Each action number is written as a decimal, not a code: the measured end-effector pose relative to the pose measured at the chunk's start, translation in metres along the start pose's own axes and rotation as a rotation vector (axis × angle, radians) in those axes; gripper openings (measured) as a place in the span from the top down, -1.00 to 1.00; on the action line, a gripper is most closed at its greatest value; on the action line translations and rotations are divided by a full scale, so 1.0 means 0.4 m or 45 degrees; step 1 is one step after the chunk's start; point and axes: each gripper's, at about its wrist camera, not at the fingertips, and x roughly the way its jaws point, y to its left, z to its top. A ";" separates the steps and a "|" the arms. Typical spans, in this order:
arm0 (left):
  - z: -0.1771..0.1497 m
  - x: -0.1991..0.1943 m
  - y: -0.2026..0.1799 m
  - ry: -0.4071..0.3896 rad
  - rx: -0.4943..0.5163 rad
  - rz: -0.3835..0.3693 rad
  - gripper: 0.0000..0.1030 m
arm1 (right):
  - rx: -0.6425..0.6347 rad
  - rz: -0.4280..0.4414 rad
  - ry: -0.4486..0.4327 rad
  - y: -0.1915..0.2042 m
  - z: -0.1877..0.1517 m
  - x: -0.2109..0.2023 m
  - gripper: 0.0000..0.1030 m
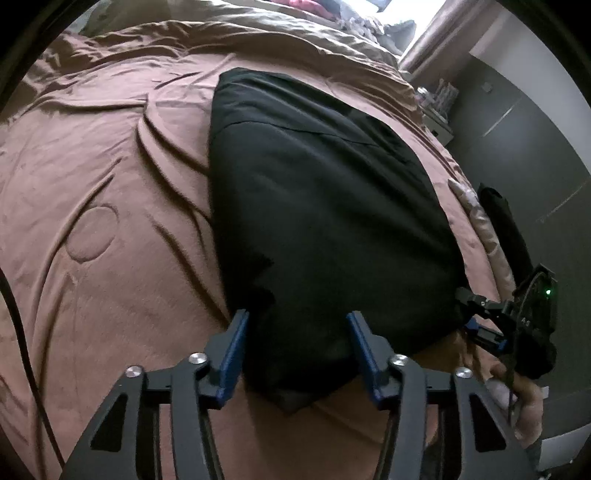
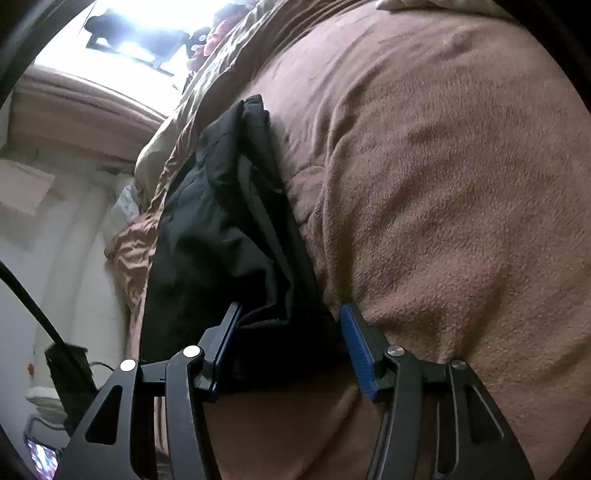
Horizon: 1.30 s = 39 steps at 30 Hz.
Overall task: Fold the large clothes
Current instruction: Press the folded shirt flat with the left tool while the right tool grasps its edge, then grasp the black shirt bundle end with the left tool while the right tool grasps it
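Observation:
A black garment (image 1: 325,206), folded into a long flat rectangle, lies on the brown bed cover (image 1: 110,184). Its near left corner sits between the blue pads of my left gripper (image 1: 297,325); the jaws stand well apart and do not pinch the cloth. The right wrist view shows the same garment (image 2: 221,236) from its right edge, creased and layered. My right gripper (image 2: 290,317) straddles that near right corner with its jaws apart, the right pad resting against the fleecy cover (image 2: 443,184). In the left wrist view, the right gripper (image 1: 465,310) shows at the garment's right corner, held by a hand (image 1: 524,391).
The bed's edge runs along the right of the left wrist view, with grey cabinet doors (image 1: 517,147) and a small stand holding items (image 1: 436,99) beyond. Bedding and clothes are piled at the far end (image 1: 314,5). A dark cable (image 1: 22,332) crosses the left side.

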 end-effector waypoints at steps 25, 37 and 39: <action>-0.146 -0.177 0.046 -0.037 0.097 -0.030 0.70 | -0.161 0.052 -0.001 0.086 -0.233 -0.111 0.79; -0.294 -0.237 0.055 -0.018 0.139 -0.071 0.64 | -0.222 -0.021 -0.020 0.079 -0.378 -0.228 0.73; -0.293 -0.233 0.062 -0.005 0.124 -0.082 0.59 | -0.220 -0.024 -0.010 0.077 -0.370 -0.233 0.72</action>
